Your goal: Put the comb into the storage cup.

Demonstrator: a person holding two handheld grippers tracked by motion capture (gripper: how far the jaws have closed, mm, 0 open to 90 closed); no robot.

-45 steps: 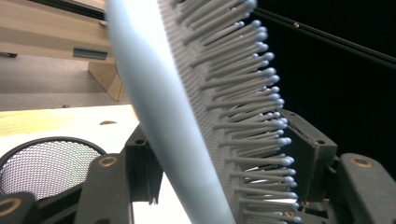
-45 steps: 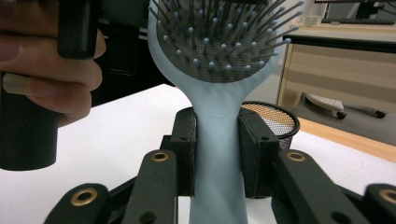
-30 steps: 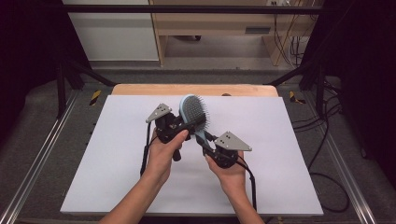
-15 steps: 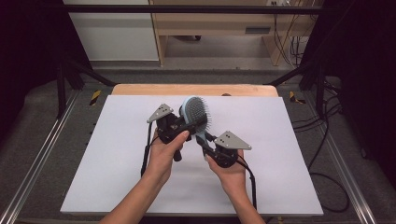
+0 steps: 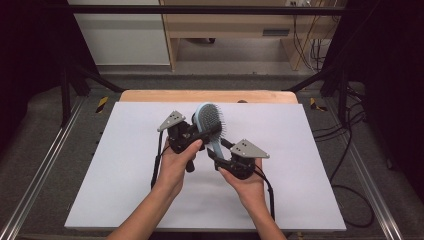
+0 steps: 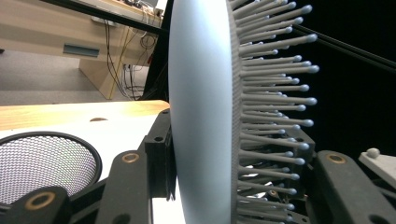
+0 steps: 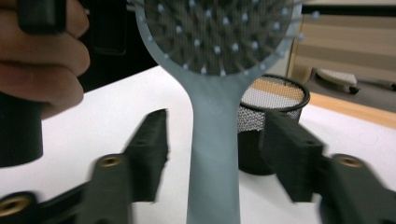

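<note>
A light-blue hairbrush with grey bristles is held upright above the white table, bristles facing right. My left gripper is shut on the brush head; in the left gripper view the head sits clamped between the jaws. My right gripper is lower and to the right, around the handle. Its jaws have just been opening. In the right gripper view the handle stands between the two pads with a gap on each side, so the right gripper is open.
A black mesh cup stands on the table behind the brush, also seen in the left gripper view as the mesh cup. The white tabletop ends in a wooden strip at the far edge. Cables lie on the right.
Both hands and the brush have kept their place above the table. The right gripper's jaws now stand a little wider around the handle.
</note>
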